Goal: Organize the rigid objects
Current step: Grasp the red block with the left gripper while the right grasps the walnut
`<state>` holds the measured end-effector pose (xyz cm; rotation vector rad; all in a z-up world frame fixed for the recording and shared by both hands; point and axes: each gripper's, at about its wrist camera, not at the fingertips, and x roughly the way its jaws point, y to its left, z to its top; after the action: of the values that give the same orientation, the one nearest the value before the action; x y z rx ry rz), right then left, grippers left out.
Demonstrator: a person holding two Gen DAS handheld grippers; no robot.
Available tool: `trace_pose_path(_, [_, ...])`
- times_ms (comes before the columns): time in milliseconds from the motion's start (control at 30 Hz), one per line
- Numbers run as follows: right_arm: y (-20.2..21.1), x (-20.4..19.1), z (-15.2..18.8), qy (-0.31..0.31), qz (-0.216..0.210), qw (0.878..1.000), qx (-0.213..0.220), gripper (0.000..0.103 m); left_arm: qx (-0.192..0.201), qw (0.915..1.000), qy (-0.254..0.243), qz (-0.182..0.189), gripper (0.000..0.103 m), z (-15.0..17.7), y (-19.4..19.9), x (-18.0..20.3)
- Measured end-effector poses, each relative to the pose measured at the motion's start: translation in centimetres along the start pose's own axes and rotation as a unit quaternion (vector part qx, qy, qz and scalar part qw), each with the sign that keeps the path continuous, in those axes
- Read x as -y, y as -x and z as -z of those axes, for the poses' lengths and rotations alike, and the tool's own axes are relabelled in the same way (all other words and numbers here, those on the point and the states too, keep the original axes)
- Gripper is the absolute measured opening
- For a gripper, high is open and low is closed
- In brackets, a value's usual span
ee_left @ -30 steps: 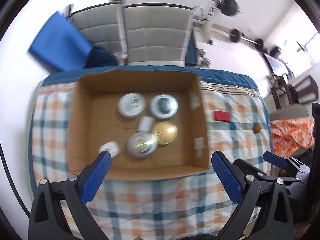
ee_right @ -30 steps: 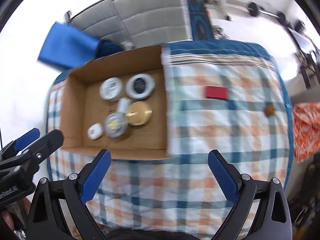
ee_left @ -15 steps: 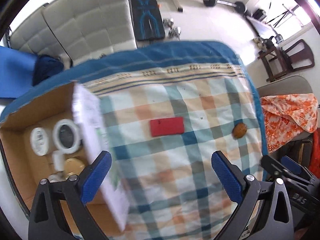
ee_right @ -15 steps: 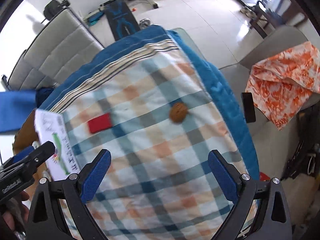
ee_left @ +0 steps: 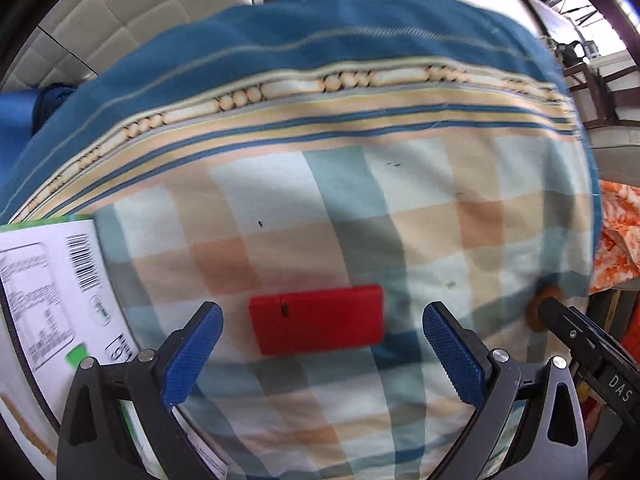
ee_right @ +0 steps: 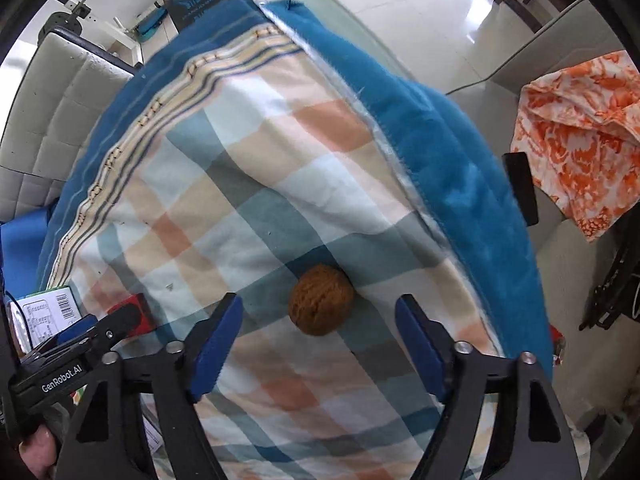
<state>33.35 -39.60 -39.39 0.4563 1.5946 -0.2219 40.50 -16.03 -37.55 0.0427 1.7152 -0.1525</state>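
The left gripper (ee_left: 322, 322) hangs wide open around the red block (ee_left: 316, 319) at lower centre. The right gripper (ee_right: 318, 314), jaws just closing, brackets the walnut (ee_right: 321, 299) on the checked blanket (ee_right: 248, 208) without touching it.

A flat red block (ee_left: 316, 319) lies on the checked cloth; a brown walnut (ee_right: 321, 305) rests well apart, near the cloth's edge.
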Motion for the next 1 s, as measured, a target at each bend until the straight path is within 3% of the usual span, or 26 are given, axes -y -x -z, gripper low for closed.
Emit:
trace_pose_path(133, [-1.6,-0.2,-0.5,0.0,0.007,1.0,-0.01,0.065,-0.009,1.0,-0.001,-0.002,0.102,-0.4,-1.3,0.0])
trace_pose_path(233, [-1.7,-0.2,-0.7,0.004,0.014,1.0,-0.011,0.062,0.003,0.9999,-0.008,-0.014,0.102,-0.4,-1.4,0.2])
trace_pose_path(300, [-1.7,-0.2,-0.7,0.009,0.025,1.0,-0.011,0.057,0.019,0.9993,-0.012,-0.03,0.096,-0.3,-1.2,0.5])
trace_pose_path(400, [-1.9,-0.7,-0.4,0.026,0.056,0.998,-0.008,0.038,0.038,0.9982,-0.024,-0.041,0.078,0.1,-0.5,0.9])
trace_pose_path(467, [-1.9,-1.0,0.0,0.033,0.062,0.998,-0.004,0.038,0.048,0.9974,-0.036,-0.041,0.048,0.3,0.3,1.5])
trace_pose_path(533, [-1.8,-1.2,0.3,0.038,0.063,0.997,-0.003,0.038,0.05,0.997,-0.041,-0.043,0.032,0.6,0.8,1.8])
trace_pose_path(567, [-1.7,-1.3,0.5,0.04,0.062,0.997,-0.003,0.038,0.05,0.997,-0.041,-0.042,0.03,0.8,0.9,1.8])
trace_pose_path(633, [-1.3,-1.3,0.8,0.041,0.055,0.998,-0.003,0.038,0.037,0.9976,-0.038,-0.045,0.033,0.8,0.9,1.7])
trace_pose_path(700, [-0.8,-1.5,1.1,0.044,0.051,0.998,-0.001,0.038,0.043,0.9987,-0.013,-0.023,0.036,0.6,1.6,0.5])
trace_pose_path(767, [-0.3,-1.5,1.3,0.046,0.05,0.998,0.004,0.038,0.045,0.9989,0.015,0.002,0.066,0.5,1.9,-0.7])
trace_pose_path(800, [-0.2,-1.5,1.4,0.045,0.049,0.998,0.004,0.038,0.038,0.999,0.022,0.01,0.07,0.3,1.9,-1.2])
trace_pose_path(1000, [0.1,-1.6,1.6,0.044,0.046,0.998,0.004,0.038,-0.002,0.9998,0.019,-0.007,0.077,0.6,0.1,-2.3])
